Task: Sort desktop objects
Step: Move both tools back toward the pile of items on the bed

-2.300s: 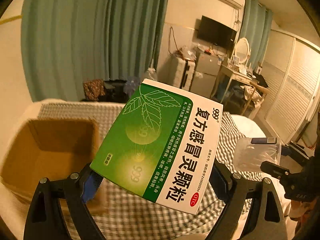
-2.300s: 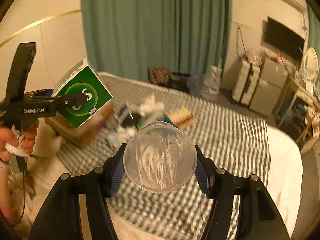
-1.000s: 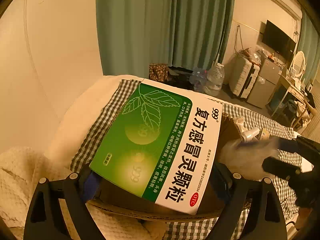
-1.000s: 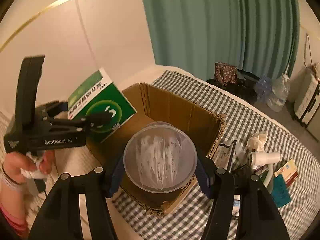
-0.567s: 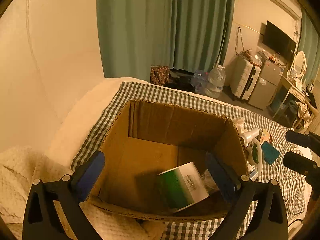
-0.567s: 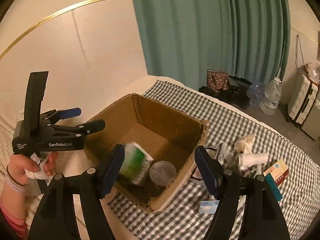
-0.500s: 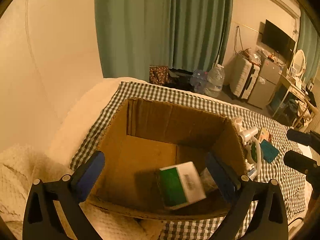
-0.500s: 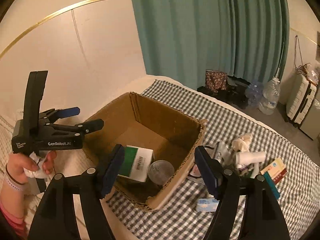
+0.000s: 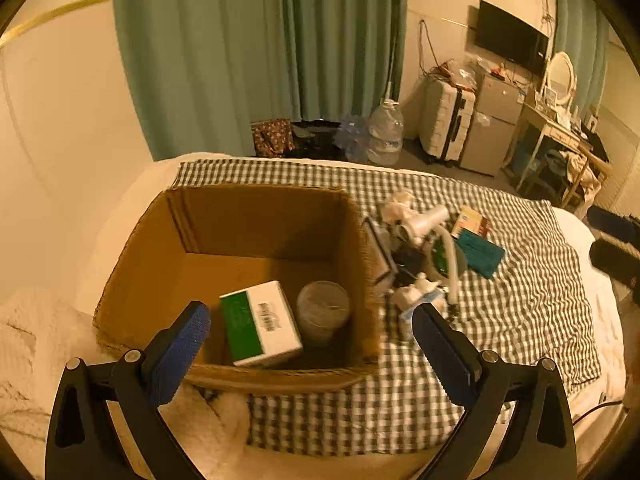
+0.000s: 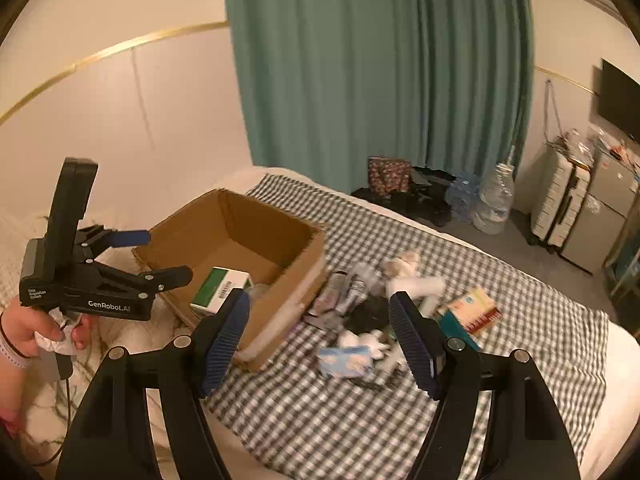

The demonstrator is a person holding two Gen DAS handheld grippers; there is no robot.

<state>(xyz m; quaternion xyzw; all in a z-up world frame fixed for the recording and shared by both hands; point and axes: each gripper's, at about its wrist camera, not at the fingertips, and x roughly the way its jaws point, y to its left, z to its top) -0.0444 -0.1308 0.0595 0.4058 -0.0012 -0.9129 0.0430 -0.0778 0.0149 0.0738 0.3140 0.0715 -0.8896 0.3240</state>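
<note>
A cardboard box [image 9: 256, 220] stands open on the checked cloth. Inside it lie a green and white medicine box [image 9: 260, 322] and a clear round container [image 9: 323, 308], side by side. My left gripper [image 9: 310, 314] hangs open and empty above the box's near wall. It also shows in the right wrist view as the left gripper [image 10: 166, 252], held by a hand beside the cardboard box [image 10: 276, 224]. My right gripper [image 10: 318, 302] is open and empty, over the cloth between the box and a pile of small items [image 10: 372, 308].
The pile [image 9: 420, 248] right of the box holds a white tube-like piece [image 9: 424, 220], a teal pad [image 9: 480, 254], a small orange booklet [image 10: 474, 310] and a tissue pack [image 10: 346, 360]. A white blanket [image 9: 24, 340] lies left of the box. Curtains, bottles and suitcases stand beyond the bed.
Both grippers opened: the medicine box and the clear container dropped into the cardboard box. Both views have since swung right, bringing the pile more into view.
</note>
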